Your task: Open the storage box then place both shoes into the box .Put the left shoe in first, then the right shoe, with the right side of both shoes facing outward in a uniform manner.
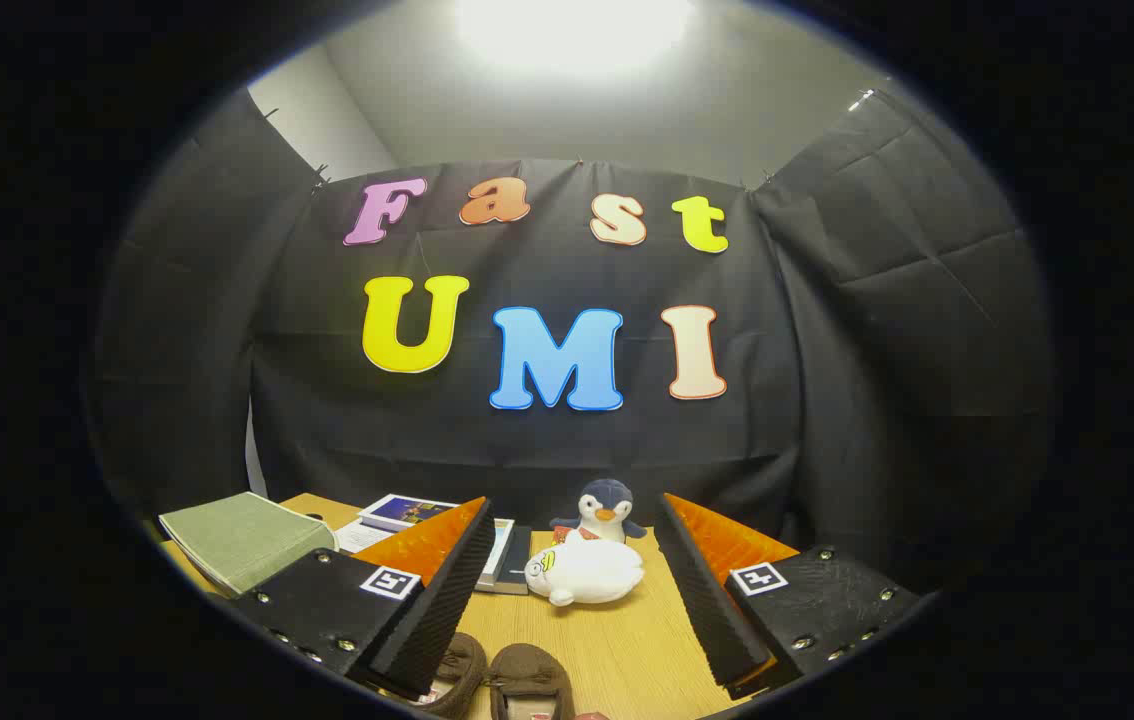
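Tabletop (pixel 647 640) of pale wood grain spreads under the gripper (pixel 572 600), and we take it as the largest thing here. At its far edge, off to the left of the fingers, we see a thick book with a green cover (pixel 242 540), lying flat with its page edges showing. Beside that, farther in, rests a stack of thinner books and booklets (pixel 407 512), partly hidden behind the left finger, with a dark book (pixel 512 565) poking out on the finger's inner side.

Beyond the fingers and between them lies a white plush toy (pixel 587 572), a seal as far as we can tell, on its side. Just behind it, touching or nearly so, stands a small plush penguin (pixel 604 508), upright against the booth's wall.

The gripper stands wide open, its two fingers well apart, and we see nothing held between them.

Closest to us, low between the fingers, sit the two brown shoes (pixel 497 675), moccasin-style, side by side and near each other. The left-hand shoe is partly covered by the left finger's tip, though whether they touch we cannot tell.
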Demonstrator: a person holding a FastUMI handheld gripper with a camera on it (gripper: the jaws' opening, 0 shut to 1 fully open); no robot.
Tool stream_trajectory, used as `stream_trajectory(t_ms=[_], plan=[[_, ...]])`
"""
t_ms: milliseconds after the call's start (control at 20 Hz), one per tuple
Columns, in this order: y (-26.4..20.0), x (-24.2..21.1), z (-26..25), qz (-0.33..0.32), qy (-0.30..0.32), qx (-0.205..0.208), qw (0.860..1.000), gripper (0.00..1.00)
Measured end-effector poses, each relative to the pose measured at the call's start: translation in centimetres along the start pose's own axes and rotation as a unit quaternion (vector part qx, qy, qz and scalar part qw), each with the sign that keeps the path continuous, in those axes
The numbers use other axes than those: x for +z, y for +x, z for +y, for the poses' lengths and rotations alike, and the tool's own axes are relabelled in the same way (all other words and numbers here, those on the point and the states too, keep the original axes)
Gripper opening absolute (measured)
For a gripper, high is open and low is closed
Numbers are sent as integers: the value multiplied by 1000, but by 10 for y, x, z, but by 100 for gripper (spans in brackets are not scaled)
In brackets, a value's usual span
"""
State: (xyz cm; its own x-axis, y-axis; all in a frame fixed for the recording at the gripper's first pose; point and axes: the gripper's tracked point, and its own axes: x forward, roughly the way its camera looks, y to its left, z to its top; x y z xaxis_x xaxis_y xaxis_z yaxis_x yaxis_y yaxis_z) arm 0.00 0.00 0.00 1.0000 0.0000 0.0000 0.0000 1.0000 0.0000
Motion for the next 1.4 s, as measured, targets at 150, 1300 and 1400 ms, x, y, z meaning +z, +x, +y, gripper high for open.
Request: stream_trajectory(t_ms=[150,1300,1400], plan=[[-3,-1,-1,-2,6,1,1000,97],[5,-62,86,104,150,110,977,97],[5,-76,102,133,176,128,967,97]])
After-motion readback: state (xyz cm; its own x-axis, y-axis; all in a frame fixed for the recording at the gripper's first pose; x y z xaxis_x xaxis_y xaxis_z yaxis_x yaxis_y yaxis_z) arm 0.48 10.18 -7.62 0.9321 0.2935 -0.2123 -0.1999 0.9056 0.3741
